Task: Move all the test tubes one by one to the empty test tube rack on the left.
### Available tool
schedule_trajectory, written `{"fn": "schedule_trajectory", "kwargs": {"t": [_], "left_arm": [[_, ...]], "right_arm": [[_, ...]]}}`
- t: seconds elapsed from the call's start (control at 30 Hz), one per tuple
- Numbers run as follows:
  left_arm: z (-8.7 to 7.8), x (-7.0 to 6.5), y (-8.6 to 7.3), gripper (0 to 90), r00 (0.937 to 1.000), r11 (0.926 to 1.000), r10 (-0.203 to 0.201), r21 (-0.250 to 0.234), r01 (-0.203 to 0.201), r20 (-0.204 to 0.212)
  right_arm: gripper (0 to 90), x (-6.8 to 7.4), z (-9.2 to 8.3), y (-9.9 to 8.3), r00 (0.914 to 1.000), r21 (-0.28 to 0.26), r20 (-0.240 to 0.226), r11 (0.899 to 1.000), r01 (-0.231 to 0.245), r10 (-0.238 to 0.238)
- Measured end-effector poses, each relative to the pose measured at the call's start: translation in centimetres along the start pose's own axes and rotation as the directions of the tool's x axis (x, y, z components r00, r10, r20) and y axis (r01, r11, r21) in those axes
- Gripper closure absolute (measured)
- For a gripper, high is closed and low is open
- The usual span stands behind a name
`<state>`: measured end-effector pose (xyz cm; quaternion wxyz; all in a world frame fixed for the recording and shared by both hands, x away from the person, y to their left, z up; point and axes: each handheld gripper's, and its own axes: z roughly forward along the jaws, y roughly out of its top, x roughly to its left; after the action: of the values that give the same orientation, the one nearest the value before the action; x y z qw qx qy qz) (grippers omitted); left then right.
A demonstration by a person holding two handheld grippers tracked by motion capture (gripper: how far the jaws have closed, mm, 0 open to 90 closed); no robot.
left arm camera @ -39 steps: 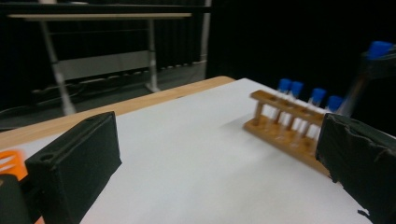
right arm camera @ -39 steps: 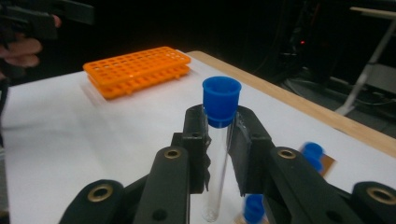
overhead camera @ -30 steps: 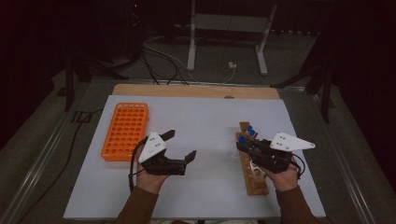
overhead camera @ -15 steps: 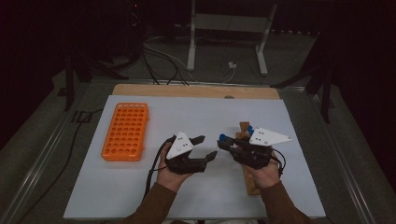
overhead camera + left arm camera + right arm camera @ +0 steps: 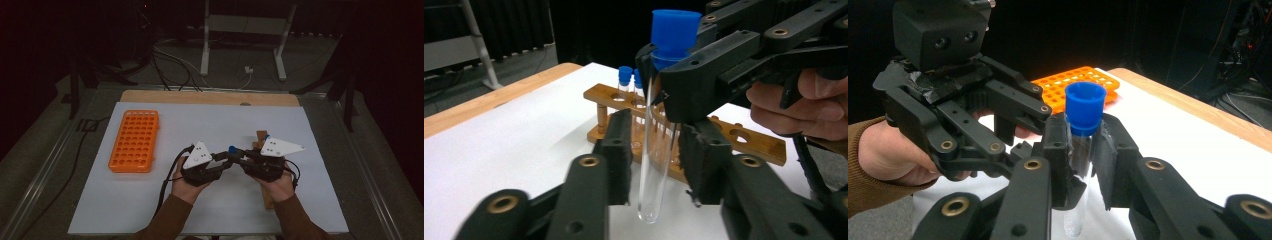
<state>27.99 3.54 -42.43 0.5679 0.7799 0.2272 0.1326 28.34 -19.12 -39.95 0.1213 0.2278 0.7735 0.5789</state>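
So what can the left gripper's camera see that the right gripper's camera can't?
The left gripper view takes in the wooden rack behind the jaws, with two more blue-capped tubes standing in it. The right gripper view instead takes in the orange rack lying on the white table, plus a brown sleeve. Both look at the same blue-capped test tube, held upright between the two grippers, its cap on top, and each view catches the other hand's gripper close by.
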Motion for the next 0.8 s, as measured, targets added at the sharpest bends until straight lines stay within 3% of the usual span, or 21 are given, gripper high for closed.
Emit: {"fn": "schedule_trajectory", "kwargs": {"t": [0.3, 0.47, 0.5, 0.53, 0.63, 0.67, 0.73, 0.8], "left_arm": [[-0.1, -0.1, -0.1, 78.1, 0.9996, 0.9996, 0.028, -0.010, -0.028, 0.000], [-0.4, 0.7, -0.3, 78.3, 0.9998, 1.0000, 0.002, -0.009, -0.002, -0.021], [-0.6, 0.9, -0.4, 78.4, 0.9997, 0.9999, -0.009, -0.014, 0.009, -0.024], [-0.8, 1.1, -0.5, 78.4, 0.9995, 0.9998, -0.014, -0.014, 0.013, -0.027], [-1.7, 1.9, -0.7, 78.4, 0.9985, 0.9990, -0.035, -0.029, 0.034, -0.042], [-2.0, 2.2, -0.8, 78.4, 0.9979, 0.9985, -0.042, -0.037, 0.040, -0.048], [-2.8, 2.7, -1.0, 78.5, 0.9963, 0.9975, -0.057, -0.046, 0.054, -0.065], [-3.6, 3.3, -1.2, 78.5, 0.9941, 0.9967, -0.067, -0.052, 0.062, -0.086]], "right_arm": [[75.6, 0.0, 0.0, 0.0, 0.9998, -0.002, -0.017, 1.000, -0.007, 0.007], [56.7, -0.2, -0.7, 0.1, 0.9998, -0.027, -0.007, 0.999, -0.018, 0.018], [48.7, -0.3, -1.2, 0.2, 0.9997, -0.032, 0.006, 0.999, -0.025, 0.025], [48.7, -0.3, -1.2, 0.2, 0.9997, -0.032, 0.006, 0.999, -0.025, 0.025], [34.2, -0.9, -2.1, -0.1, 0.9974, -0.036, 0.064, 0.999, -0.031, 0.034], [34.2, -0.9, -2.1, -0.1, 0.9974, -0.036, 0.064, 0.999, -0.031, 0.034], [23.1, -1.3, -2.8, -0.6, 0.9924, -0.034, 0.114, 0.998, -0.043, 0.047], [19.9, -1.5, -3.1, -0.8, 0.9901, -0.036, 0.130, 0.998, -0.049, 0.054]]}}
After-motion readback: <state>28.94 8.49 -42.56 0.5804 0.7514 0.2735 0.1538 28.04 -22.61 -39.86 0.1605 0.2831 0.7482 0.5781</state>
